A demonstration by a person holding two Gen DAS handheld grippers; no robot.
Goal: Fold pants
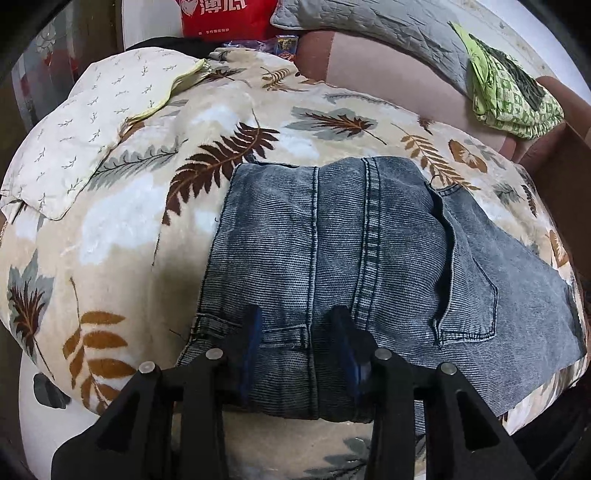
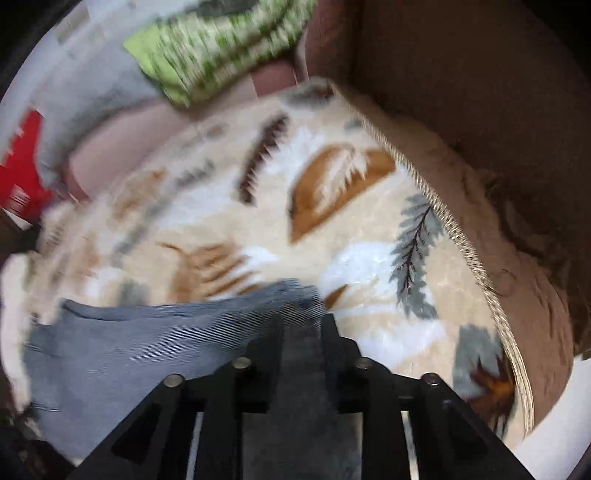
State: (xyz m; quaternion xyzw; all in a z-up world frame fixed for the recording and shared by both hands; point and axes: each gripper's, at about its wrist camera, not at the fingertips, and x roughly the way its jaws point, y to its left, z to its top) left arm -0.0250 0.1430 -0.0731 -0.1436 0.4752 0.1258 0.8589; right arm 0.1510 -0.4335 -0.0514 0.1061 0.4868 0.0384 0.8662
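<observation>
The jeans (image 1: 332, 236) are seen folded into a thick grey-blue bundle on a leaf-patterned blanket (image 1: 155, 206), which is taken here as the landmark. The bundle is laid near the blanket's near edge, with its seams running away from the camera and a back pocket (image 1: 469, 291) turned up on its right-hand part.

The left gripper (image 1: 295, 332) is held over the near end of the jeans. Its jaws are spread, with a ridge of denim seen between them; whether the blue-lined fingers (image 1: 251, 336) press on the cloth cannot be told, as a gap seems to be left on each side.

In the blurred right wrist view, the right gripper (image 2: 301, 325) is found at the corner of the jeans (image 2: 155, 332) nearest the blanket's corded edge (image 2: 458, 229). A strip of denim is seen running between its jaws, which are set narrowly apart; whether it is pinched cannot be told through the blur.

A pale pillow (image 1: 85, 122) with small sprigs is laid on the far left part of the blanket. Beyond the blanket's far edge, a green patterned cloth (image 1: 509, 96) is heaped on a pink surface (image 1: 373, 62), a grey quilt (image 1: 369, 22) is spread behind it, and a red bag (image 1: 225, 16) is stood further left.
</observation>
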